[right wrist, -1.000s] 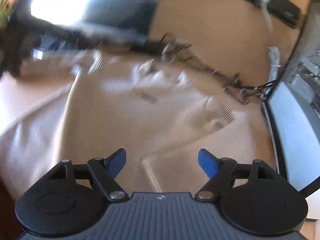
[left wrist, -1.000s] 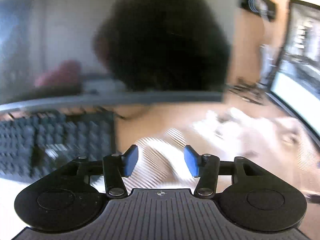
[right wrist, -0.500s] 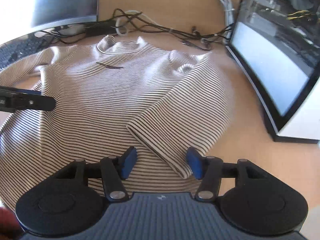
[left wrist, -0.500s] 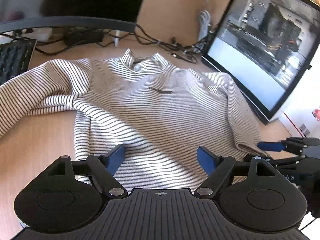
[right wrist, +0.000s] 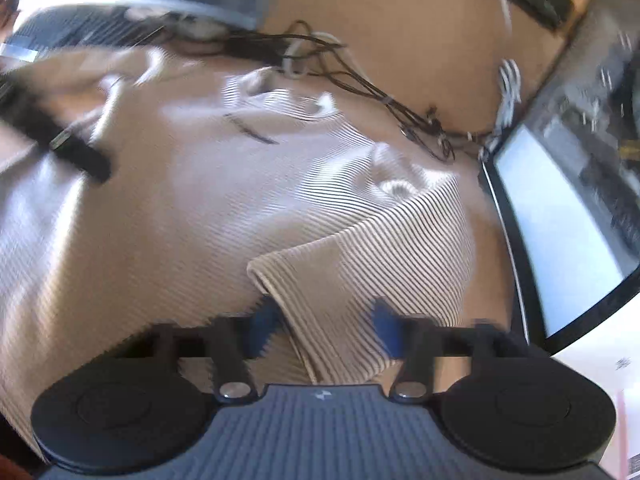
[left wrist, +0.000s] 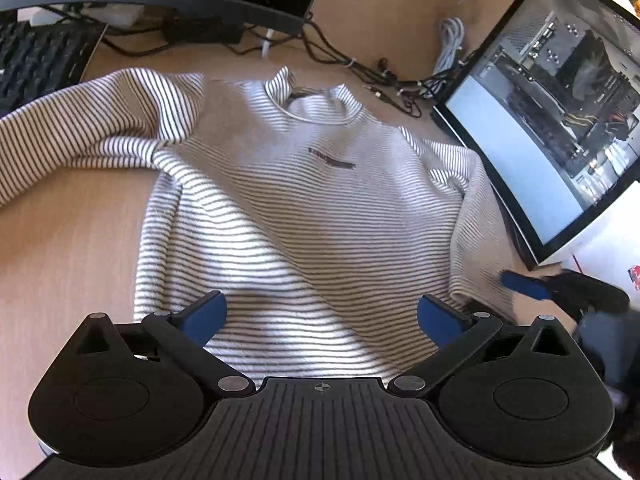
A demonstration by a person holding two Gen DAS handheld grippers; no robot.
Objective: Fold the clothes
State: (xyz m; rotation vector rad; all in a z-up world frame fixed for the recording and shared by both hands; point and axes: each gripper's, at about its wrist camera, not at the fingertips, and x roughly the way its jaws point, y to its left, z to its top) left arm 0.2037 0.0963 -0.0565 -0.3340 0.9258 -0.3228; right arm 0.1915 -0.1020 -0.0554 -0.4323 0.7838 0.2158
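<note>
Keyboard [left wrist: 28,68] at the far left corner of the worktop [left wrist: 60,248], half under a dark monitor edge. Striped sweater [left wrist: 304,208] spread face up across the middle of the worktop, collar toward the far edge, one sleeve trailing off to the left. Left gripper [left wrist: 322,316] low over the sweater's near hem, jaws opening to full spread, nothing between them, cloth only beneath; half a second ago narrower and a touch farther back. Further right, the other sleeve folded down along the body toward the near right corner, beside the curved monitor [left wrist: 552,128]. Right gripper [right wrist: 326,328] clamped on that sleeve's cuff end; half a second ago open around it, now pinched tight on the fabric, picture blurred. Probable meaning: right sleeve secured for folding inward across the chest, left side released and ready for a new hold.
</note>
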